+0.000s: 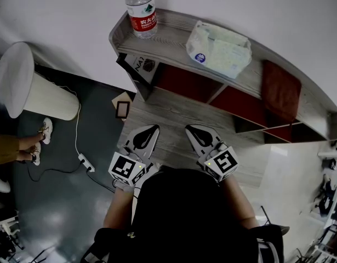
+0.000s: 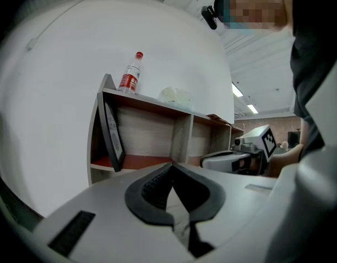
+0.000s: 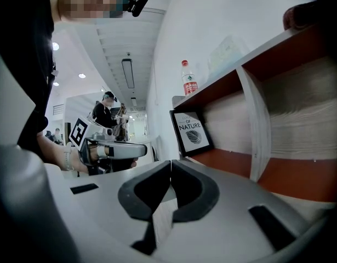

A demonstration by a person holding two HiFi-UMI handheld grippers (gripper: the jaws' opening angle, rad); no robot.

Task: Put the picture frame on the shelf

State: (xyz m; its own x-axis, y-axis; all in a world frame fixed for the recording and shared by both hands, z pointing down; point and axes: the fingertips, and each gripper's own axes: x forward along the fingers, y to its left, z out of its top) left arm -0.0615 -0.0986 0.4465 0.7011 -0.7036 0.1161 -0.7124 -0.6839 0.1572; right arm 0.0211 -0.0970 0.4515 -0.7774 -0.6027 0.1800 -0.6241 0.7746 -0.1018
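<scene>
Picture frame (image 3: 191,132), black, leaf print, in shelf (image 3: 251,130); left claw (image 2: 171,169), right claw (image 3: 170,166) closed

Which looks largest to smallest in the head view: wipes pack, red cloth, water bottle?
1. wipes pack
2. red cloth, close behind
3. water bottle, though it is cropped by the top edge and stands up toward the camera, so its rank is unsure

"OF NATURE" (on picture frame (image 3: 191,133))

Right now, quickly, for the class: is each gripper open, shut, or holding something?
Left gripper: shut, holding nothing.
Right gripper: shut, holding nothing.
</scene>
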